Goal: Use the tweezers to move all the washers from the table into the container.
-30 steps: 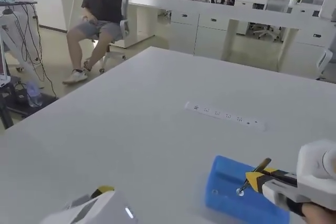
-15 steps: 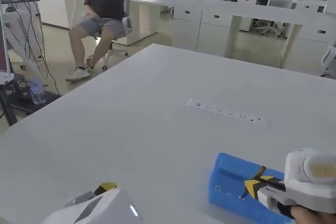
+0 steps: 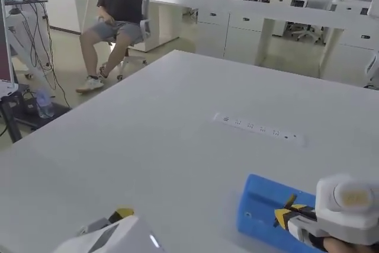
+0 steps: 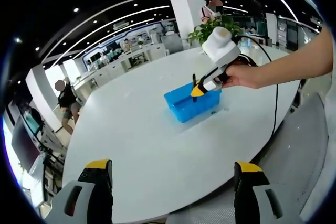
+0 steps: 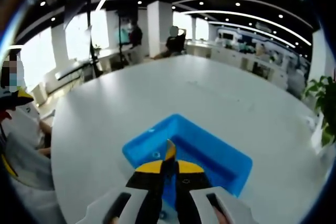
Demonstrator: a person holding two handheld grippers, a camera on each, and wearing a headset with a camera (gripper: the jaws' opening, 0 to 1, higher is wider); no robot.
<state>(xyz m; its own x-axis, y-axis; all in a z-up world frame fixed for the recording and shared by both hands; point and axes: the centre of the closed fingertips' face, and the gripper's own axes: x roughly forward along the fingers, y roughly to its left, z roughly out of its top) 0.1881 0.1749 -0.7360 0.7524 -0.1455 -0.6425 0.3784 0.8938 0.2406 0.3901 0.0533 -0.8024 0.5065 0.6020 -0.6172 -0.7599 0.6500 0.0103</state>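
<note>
On the white table the blue container lies under the right gripper, whose jaws squeeze the tweezers, tips together and pointing into it; the left gripper stands spread, well clear of the container. Specks on its floor may be washers; any release is best done low inside its walls, easing slowly.

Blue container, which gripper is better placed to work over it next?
Right: the right gripper, shut on the tweezers, hangs over the blue container; the left gripper is open and apart.
</note>
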